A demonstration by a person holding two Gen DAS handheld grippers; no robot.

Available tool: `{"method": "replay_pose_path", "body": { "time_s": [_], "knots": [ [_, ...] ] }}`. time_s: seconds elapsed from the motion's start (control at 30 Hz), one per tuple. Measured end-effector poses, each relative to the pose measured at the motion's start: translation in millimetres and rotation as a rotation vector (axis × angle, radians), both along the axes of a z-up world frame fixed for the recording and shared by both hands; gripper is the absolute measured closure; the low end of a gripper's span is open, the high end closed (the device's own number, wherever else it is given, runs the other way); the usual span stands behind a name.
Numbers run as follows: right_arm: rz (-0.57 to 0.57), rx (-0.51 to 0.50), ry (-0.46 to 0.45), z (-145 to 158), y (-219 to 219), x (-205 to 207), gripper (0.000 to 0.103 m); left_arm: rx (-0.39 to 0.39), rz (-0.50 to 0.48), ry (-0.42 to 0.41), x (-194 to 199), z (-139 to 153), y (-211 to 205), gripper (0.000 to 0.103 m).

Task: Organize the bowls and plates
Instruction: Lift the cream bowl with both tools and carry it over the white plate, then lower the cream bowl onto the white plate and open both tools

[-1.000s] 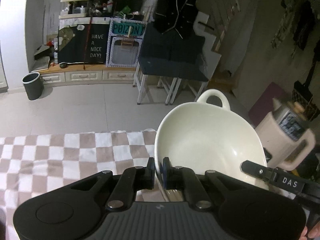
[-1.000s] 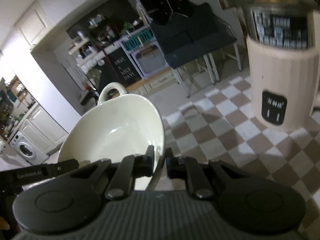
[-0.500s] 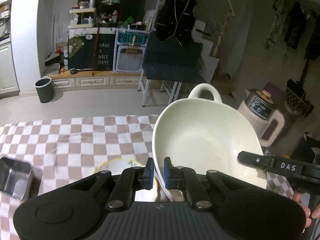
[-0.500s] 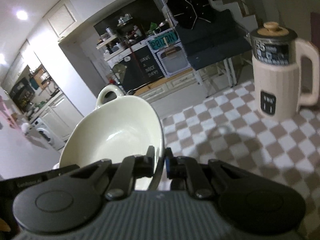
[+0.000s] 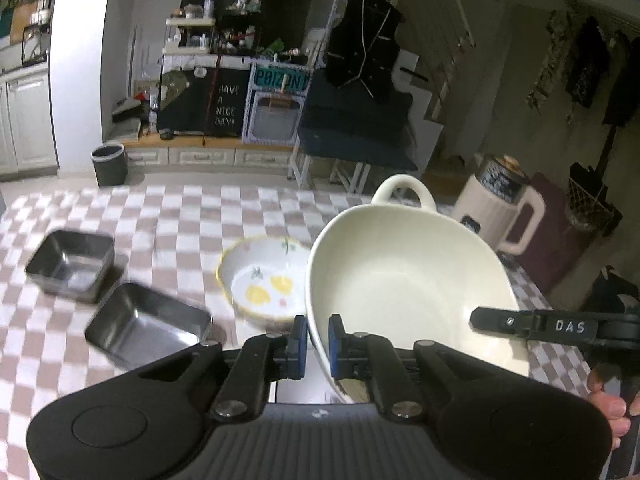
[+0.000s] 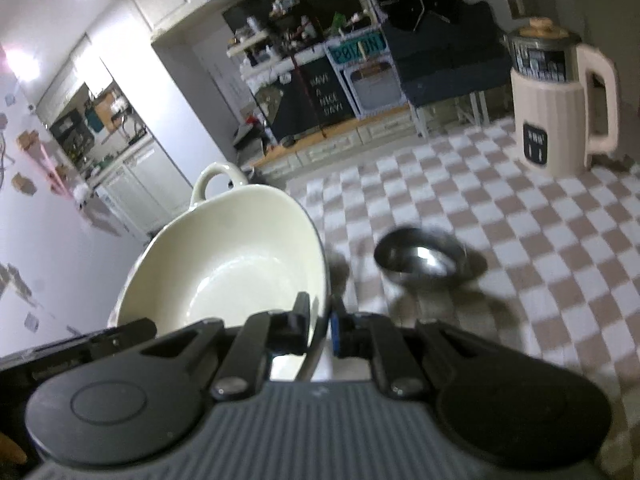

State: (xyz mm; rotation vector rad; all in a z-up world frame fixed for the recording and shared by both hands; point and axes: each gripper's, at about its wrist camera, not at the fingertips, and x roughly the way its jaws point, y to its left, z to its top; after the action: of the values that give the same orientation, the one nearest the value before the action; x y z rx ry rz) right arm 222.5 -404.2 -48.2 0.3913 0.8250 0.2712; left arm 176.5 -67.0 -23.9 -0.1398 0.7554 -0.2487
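Left wrist view: the left hand-held gripper (image 5: 317, 340) clamps the cream bowl's (image 5: 404, 280) left rim, the right hand-held gripper (image 6: 319, 325) its opposite rim, holding it above the checkered bench (image 5: 180, 220) beside a painted bowl (image 5: 262, 282) and two steel trays (image 5: 148, 322).

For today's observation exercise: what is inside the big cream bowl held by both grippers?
The cream bowl looks empty: bare glazed interior, only light reflections. Its near edge is hidden behind the left gripper and right gripper.
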Motion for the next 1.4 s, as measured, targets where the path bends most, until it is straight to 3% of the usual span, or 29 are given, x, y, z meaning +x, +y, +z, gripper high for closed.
{"method": "replay_pose_path", "body": {
  "time_s": [0.13, 0.33, 0.5, 0.53, 0.6, 0.67, 0.7, 0.83, 0.93, 1.13, 1.4],
  "knots": [
    [0.01, -0.02, 0.087, -23, 4, -8, 0.091, 0.011, -0.014, 0.034, -9, -23, 1, 0.092],
    [0.008, -0.086, 0.146, -41, 7, -13, 0.091, 0.027, -0.043, 0.091, -5, -50, -7, 0.093],
    [-0.011, -0.13, 0.165, -45, 9, -7, 0.091, 0.101, -0.09, 0.12, 1, -69, -17, 0.097],
    [-0.012, -0.137, 0.166, -47, 7, -9, 0.091, 0.093, -0.109, 0.114, 1, -71, -17, 0.103],
    [0.022, -0.138, 0.157, -48, 12, -7, 0.084, -0.015, -0.21, 0.051, -3, -64, -18, 0.103],
    [0.062, -0.215, 0.12, -46, 29, -12, 0.088, -0.023, -0.311, -0.01, -8, -56, -32, 0.103],
    [0.072, -0.213, 0.122, -48, 34, -10, 0.089, -0.017, -0.33, 0.0, -8, -57, -38, 0.103],
    [0.054, -0.247, 0.224, -69, 41, 2, 0.095, 0.011, -0.291, 0.086, -3, -73, -31, 0.103],
    [0.047, -0.205, 0.255, -76, 33, 4, 0.096, -0.012, -0.209, 0.144, 5, -81, -9, 0.103],
    [0.059, -0.22, 0.237, -76, 35, 6, 0.096, 0.009, -0.072, 0.224, 19, -89, 14, 0.103],
    [0.053, -0.22, 0.255, -77, 31, 3, 0.095, 0.013, -0.03, 0.271, 26, -96, 18, 0.096]
  ]
}}
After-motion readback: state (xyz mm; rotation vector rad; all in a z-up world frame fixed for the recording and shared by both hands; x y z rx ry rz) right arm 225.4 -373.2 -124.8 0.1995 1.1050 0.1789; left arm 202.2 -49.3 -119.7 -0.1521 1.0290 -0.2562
